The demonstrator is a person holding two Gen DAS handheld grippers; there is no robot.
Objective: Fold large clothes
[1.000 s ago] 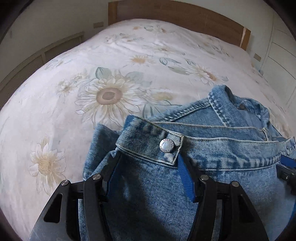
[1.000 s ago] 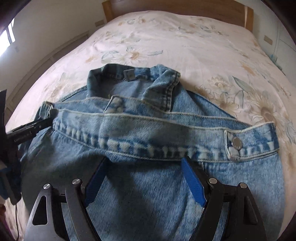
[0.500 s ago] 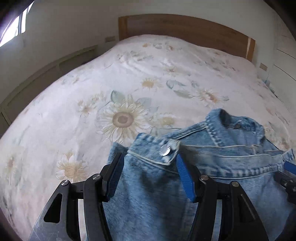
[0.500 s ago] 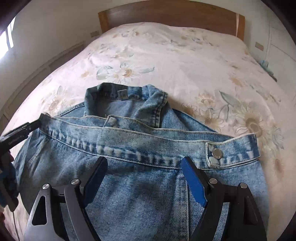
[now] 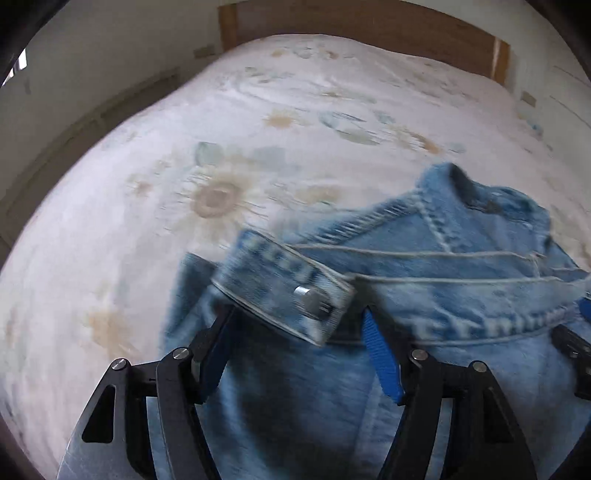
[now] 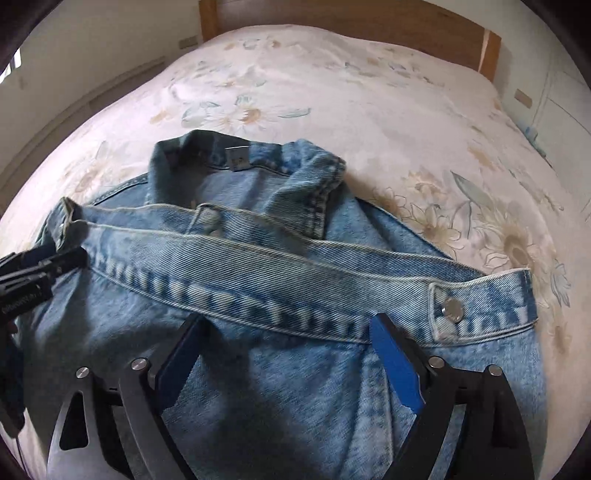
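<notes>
A light blue denim jacket (image 6: pixel 280 280) lies folded on the bed, hem band with a metal snap (image 6: pixel 452 308) laid across it, collar (image 6: pixel 240 162) beyond. My right gripper (image 6: pixel 288 325) is open, its fingers just above the denim below the hem band. My left gripper (image 5: pixel 299 317) is open too, over the jacket's left hem corner with its snap (image 5: pixel 312 297). The jacket (image 5: pixel 424 295) fills the lower right of the left wrist view. The left gripper also shows at the left edge of the right wrist view (image 6: pixel 33 273).
The bed has a white cover with a sunflower print (image 6: pixel 332 92). A wooden headboard (image 6: pixel 351 22) stands at the far end. White cabinet doors (image 6: pixel 561 96) are on the right, a wall and low ledge (image 6: pixel 92 96) on the left.
Both grippers lifted and pulled back from the jacket, then came down and forward toward the hem band again. The jacket stays folded on the bed.
</notes>
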